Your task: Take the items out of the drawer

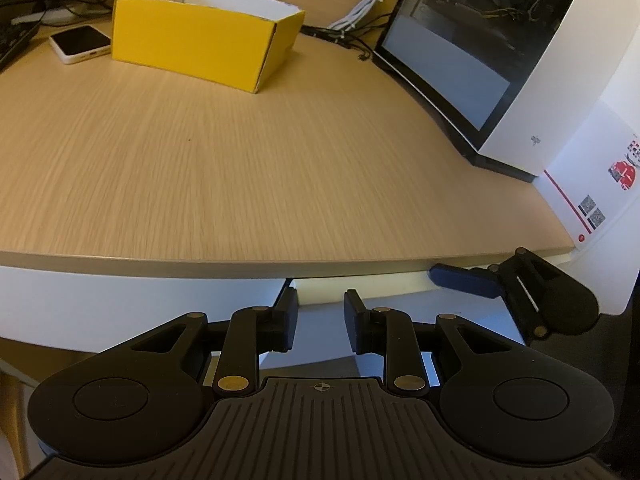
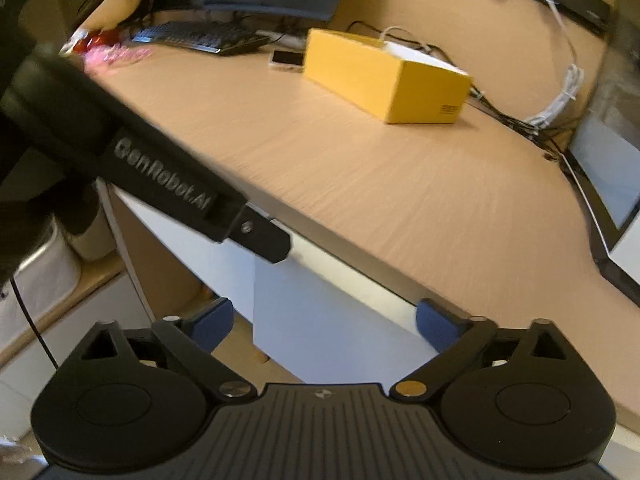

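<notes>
wooden desk bears a yellow box, phone, keyboard, cables.

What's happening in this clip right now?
A person holds a gripper in each hand at the front edge of a wooden desk, facing the white drawer front beneath it. The left gripper has its jaws partly apart with nothing visibly between them. The right gripper has its jaws spread wide and empty. No item has been taken out yet. A yellow box and a phone sit untouched on the desk.
</notes>
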{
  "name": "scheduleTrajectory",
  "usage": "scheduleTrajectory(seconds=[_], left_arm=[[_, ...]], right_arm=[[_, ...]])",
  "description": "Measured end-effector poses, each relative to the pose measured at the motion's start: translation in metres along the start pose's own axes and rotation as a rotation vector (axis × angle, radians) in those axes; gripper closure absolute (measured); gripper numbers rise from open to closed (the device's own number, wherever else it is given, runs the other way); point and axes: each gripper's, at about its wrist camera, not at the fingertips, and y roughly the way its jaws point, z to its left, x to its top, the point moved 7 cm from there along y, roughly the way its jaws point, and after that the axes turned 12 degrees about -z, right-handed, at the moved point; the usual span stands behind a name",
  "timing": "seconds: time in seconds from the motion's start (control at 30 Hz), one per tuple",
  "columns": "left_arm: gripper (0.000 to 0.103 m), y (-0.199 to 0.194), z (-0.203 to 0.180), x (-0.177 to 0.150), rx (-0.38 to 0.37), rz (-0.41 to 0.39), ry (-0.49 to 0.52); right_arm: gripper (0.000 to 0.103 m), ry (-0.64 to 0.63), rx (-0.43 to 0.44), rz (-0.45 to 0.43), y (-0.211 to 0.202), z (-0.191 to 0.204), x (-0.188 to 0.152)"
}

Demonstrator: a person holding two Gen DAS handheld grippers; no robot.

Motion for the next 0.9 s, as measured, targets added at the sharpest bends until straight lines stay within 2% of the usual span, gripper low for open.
scheduleTrajectory(seconds=[0.07,0.27,0.57,0.7,0.77,0.9], left_arm=[[0.077,0.000,0.000,0.000,0.001,-0.001,0.000],[0.077,0.000,-0.001,-0.001,0.003,0.004,0.005],[0.077,-0.001,-0.002,-0.001,0.006,0.006,0.006],[0.078,-0.002,0.000,-0.001,0.023,-0.014,-0.029],[0.081,-0.005,-0.001,0.000,0.035,-0.037,-0.032],[0.082,-0.011,-0.014,0.008,0.059,-0.083,0.009]], right_arm=[[0.000,-0.023,-0.001,0.012,0.003,0.001,-0.001],[0.000,0.044,0.013,0.017,0.002,-0.002,0.001],[0.000,0.057,0.025,0.026,-0.009,0.001,-0.003],[0.002,0.095,0.042,0.023,-0.012,-0.003,-0.001],[0.004,0.158,0.029,0.016,-0.016,-0.012,0.001],[0.004,0.238,-0.051,-0.013,-0.033,-0.041,-0.003]])
